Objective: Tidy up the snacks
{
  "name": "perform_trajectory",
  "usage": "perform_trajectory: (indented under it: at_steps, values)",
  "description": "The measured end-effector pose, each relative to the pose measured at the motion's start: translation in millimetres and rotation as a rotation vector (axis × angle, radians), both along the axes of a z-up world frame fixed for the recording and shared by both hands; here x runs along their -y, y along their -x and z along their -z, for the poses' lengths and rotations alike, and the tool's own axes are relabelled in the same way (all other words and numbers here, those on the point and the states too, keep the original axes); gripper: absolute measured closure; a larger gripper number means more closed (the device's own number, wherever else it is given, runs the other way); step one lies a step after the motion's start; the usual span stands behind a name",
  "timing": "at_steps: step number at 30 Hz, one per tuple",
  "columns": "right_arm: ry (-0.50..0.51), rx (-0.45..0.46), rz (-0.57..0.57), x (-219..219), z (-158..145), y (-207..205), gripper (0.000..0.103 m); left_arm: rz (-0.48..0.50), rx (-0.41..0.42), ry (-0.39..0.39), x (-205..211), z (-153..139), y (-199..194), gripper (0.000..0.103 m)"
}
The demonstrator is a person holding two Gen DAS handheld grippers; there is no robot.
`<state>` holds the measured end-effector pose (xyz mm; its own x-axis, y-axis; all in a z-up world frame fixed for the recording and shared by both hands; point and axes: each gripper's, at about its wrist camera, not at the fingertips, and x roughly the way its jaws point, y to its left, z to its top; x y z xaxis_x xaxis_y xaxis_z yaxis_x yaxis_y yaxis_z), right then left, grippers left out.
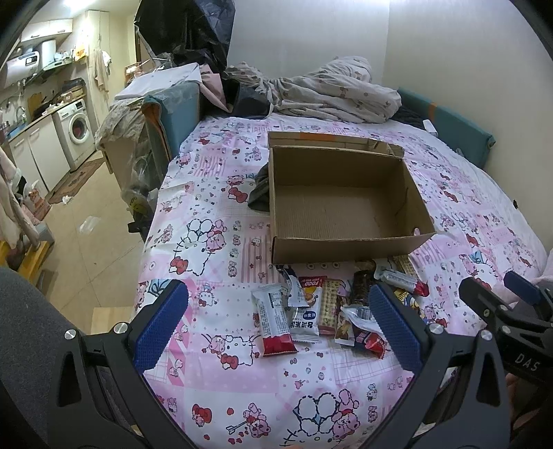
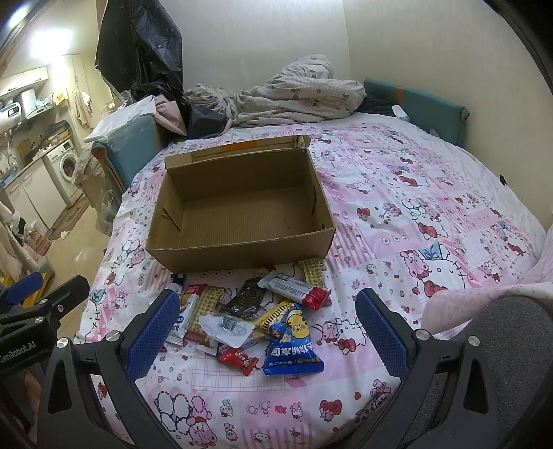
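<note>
An empty open cardboard box [image 1: 342, 207] [image 2: 242, 210] sits on the pink cartoon bedsheet [image 1: 214, 241] [image 2: 414, 214]. A pile of snack packets [image 1: 331, 311] [image 2: 255, 317] lies just in front of it, among them a white and red bar [image 1: 274, 323], a blue chip bag [image 2: 293, 345], a small red packet [image 2: 238, 359] and a dark bar [image 2: 247, 300]. My left gripper [image 1: 280, 328] is open, low over the pile's left part. My right gripper [image 2: 266, 331] is open over the pile. Both are empty.
Crumpled bedding [image 1: 331, 93] and a dark bag [image 1: 193, 31] lie at the bed's far end. A teal headboard [image 2: 414, 100] runs along the wall. The bed's left edge drops to a tiled floor [image 1: 86, 224] with a washing machine [image 1: 77, 129] beyond.
</note>
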<state>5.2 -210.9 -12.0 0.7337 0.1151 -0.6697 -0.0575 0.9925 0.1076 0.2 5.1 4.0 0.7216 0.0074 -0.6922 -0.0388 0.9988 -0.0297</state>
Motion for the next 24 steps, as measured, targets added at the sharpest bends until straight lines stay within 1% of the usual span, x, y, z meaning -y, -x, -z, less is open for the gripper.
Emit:
perform_trajectory:
  at_steps: [21,24]
  values:
    - [0.007,-0.004,-0.012,-2.9,0.7,-1.5,0.0,-0.001,0.002,-0.005,-1.3,-0.5,0.3,0.0]
    - [0.011,-0.001,-0.019,-9.5,2.0,-1.2,0.0,-0.004,0.003,-0.009,-2.3,-0.7,1.0,0.0]
